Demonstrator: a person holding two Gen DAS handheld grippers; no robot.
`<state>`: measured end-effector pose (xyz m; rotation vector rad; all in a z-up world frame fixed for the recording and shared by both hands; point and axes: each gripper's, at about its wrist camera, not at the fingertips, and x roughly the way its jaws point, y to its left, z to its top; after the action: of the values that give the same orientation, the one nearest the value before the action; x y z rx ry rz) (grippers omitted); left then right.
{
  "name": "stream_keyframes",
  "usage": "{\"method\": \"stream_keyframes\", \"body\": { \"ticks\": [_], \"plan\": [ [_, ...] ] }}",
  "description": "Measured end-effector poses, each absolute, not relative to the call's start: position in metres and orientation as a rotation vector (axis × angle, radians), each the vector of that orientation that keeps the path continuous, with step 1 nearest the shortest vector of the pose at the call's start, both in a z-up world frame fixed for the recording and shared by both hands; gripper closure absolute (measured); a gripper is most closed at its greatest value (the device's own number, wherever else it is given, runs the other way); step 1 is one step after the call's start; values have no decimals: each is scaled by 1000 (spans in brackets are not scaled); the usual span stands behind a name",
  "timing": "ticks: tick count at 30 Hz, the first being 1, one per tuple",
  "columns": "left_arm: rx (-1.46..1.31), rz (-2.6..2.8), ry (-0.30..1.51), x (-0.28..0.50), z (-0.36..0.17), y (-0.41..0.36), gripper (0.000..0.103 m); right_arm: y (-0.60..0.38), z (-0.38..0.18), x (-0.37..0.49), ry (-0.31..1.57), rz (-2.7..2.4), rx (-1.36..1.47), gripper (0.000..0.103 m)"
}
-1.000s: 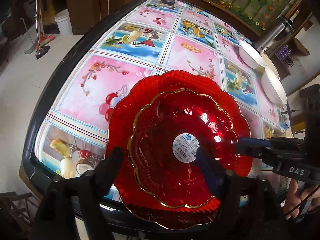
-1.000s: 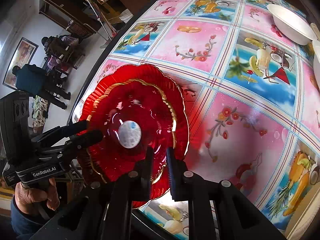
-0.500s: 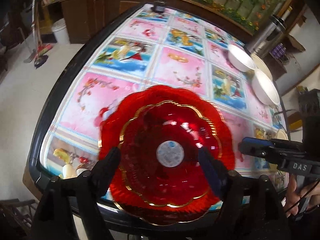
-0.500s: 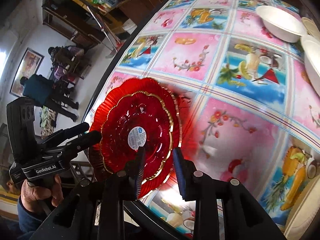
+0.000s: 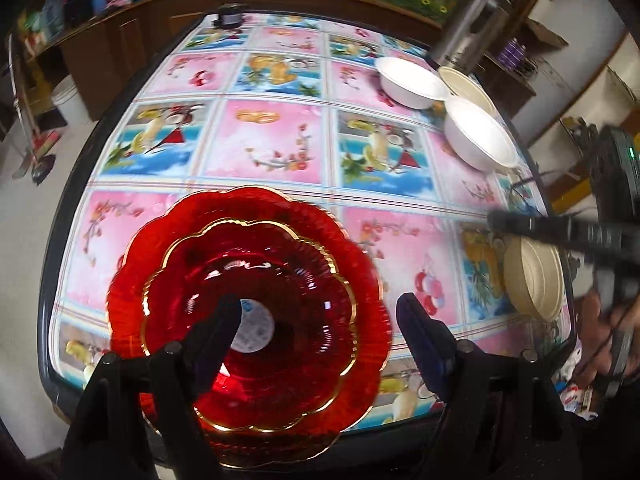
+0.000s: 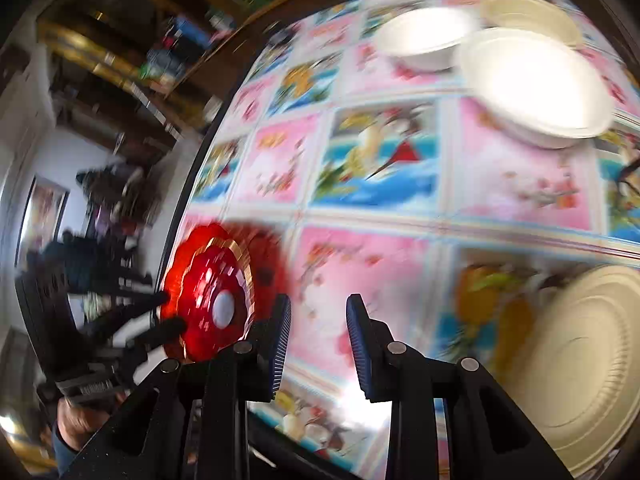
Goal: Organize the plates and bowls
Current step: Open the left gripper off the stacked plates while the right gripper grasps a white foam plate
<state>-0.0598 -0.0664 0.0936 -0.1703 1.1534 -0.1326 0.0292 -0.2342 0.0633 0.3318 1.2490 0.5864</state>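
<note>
Left wrist view: stacked red scalloped plates point(image 5: 256, 312) at six o'clock on the counter point(image 5: 280, 148); left claw point(image 5: 320, 332) wide open, empty. Right claw point(image 6: 318, 332) parted, empty. Looks like glossy, slippery plastic; pinch the rim.

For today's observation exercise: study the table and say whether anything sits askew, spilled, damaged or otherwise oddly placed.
One thing stands out: the stacked red plates sit at the table's near corner, their front rim projecting past the dark edge. No spill or breakage shows. The white bowls at the far side are upright.
</note>
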Motion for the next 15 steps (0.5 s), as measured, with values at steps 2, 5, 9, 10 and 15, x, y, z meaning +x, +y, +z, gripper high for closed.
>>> {"method": "stream_keyframes", "body": {
  "ticks": [2,5,9,10,15],
  "plan": [
    [-165,-141,1155,-59,94,-72,24,-248,71,44,1221,549,349,72],
    [-159,-142,1160,-58,94,-76,24,-261,82,67,1190,519,358,72],
    [-164,-131,1163,-61,94,-78,24,-260,95,105,1151,497,325,72],
    [-165,-125,1163,-62,94,-79,24,-258,97,116,1144,504,322,72],
    [-172,-93,1164,-67,95,-77,24,-235,97,170,1139,514,296,72]
  ]
}}
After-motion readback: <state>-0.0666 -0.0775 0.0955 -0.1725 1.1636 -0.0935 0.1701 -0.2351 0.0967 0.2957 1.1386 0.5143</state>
